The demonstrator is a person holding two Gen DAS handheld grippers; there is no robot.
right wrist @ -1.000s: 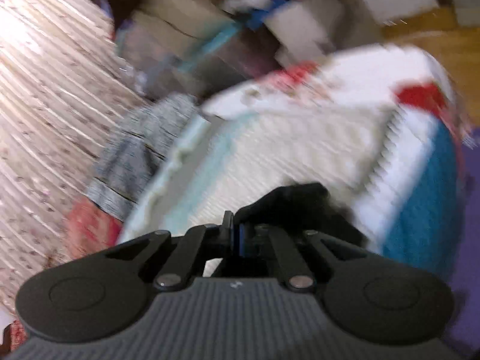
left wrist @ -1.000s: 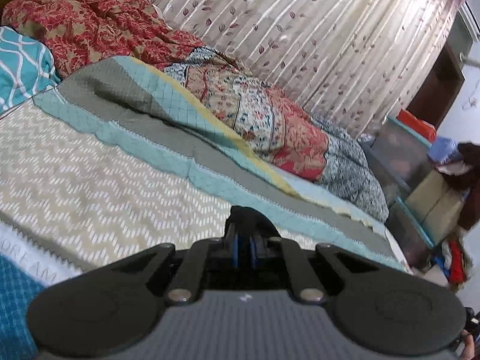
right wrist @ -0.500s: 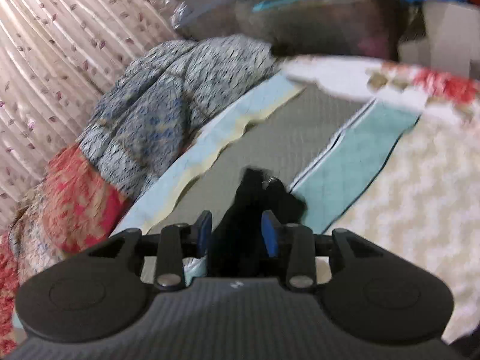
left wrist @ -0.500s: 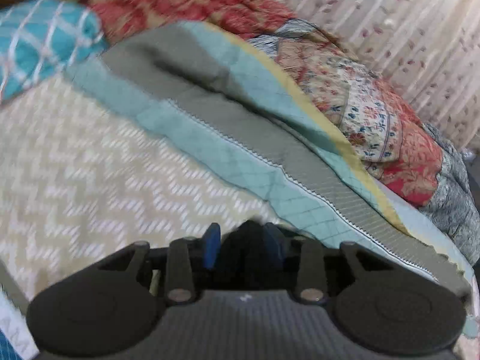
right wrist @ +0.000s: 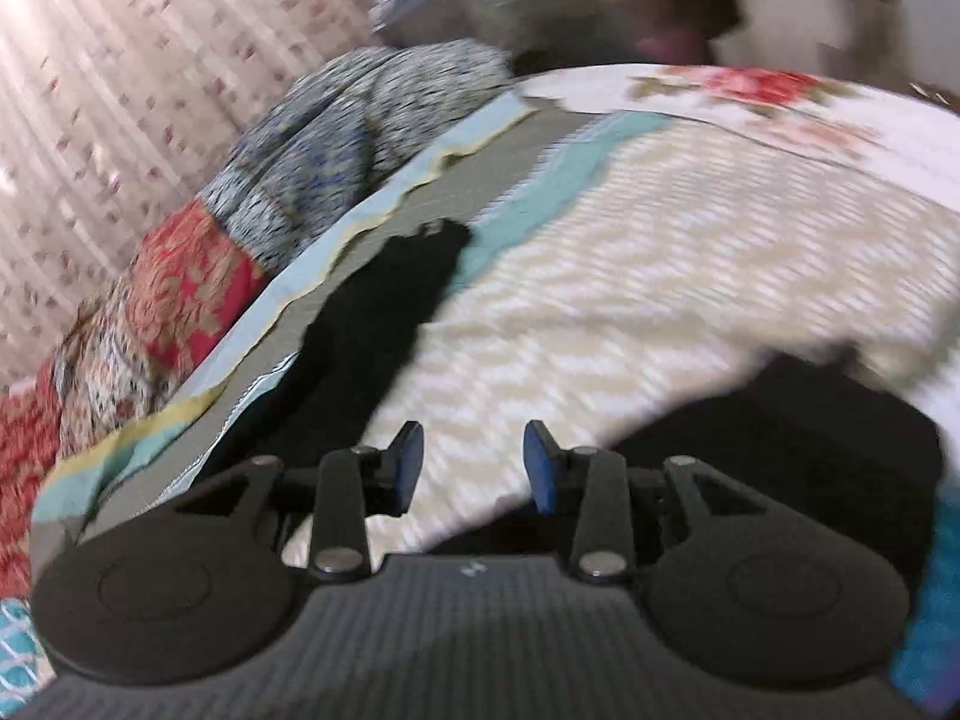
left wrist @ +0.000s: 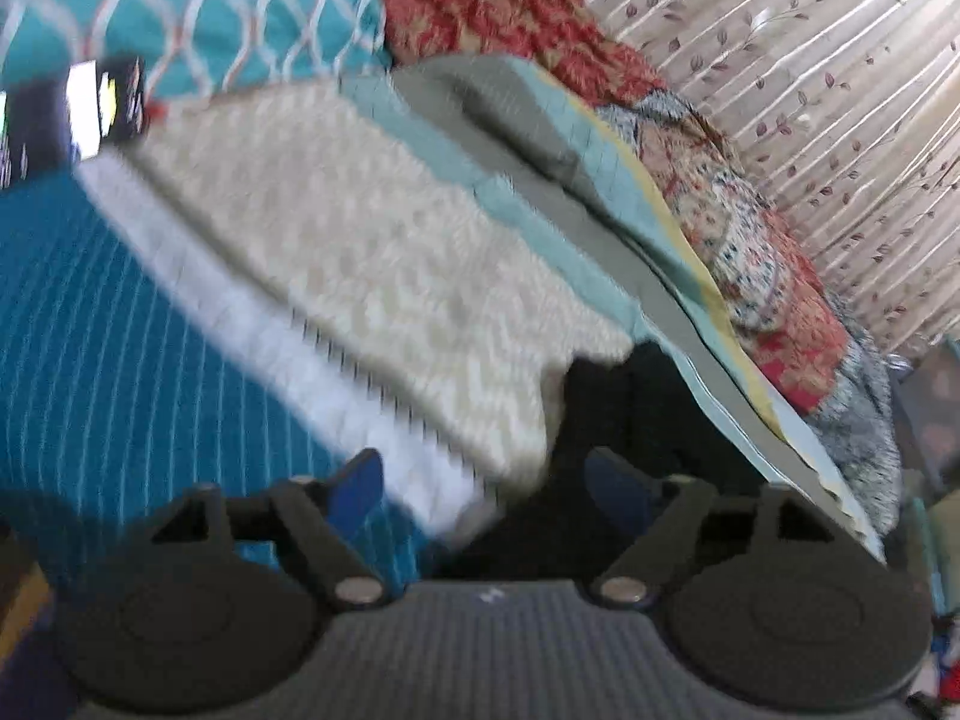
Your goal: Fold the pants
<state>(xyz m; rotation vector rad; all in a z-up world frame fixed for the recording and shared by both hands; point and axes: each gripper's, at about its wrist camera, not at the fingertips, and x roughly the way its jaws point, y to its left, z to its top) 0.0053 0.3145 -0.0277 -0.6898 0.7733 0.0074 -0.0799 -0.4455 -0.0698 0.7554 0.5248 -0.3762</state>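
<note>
The black pants (right wrist: 384, 300) lie on the cream zigzag bedcover (right wrist: 660, 252). One dark strip runs up and left to the grey-green border, and another dark mass (right wrist: 810, 420) sits at the right. My right gripper (right wrist: 474, 465) is open above the cover, between the two dark parts, with only bedcover showing between its blue pads (right wrist: 408, 462). In the left wrist view my left gripper (left wrist: 486, 483) has its jaws opening. Black pants cloth (left wrist: 630, 408) lies by the right pad (left wrist: 612, 480) and reaches into the gap, but neither pad presses on it.
A teal ribbed part of the bedcover (left wrist: 120, 360) lies at the left. A dark phone-like thing with a lit screen (left wrist: 90, 114) rests by a teal pillow (left wrist: 210, 18). Rumpled red and grey quilts (left wrist: 780, 312) line the curtain (left wrist: 810, 90). Boxes (right wrist: 600, 12) stand past the bed.
Both grippers were shut on black cloth a second ago; both now stand open with the cloth released onto the bed. Both views have swung and dropped toward the bedcover.
</note>
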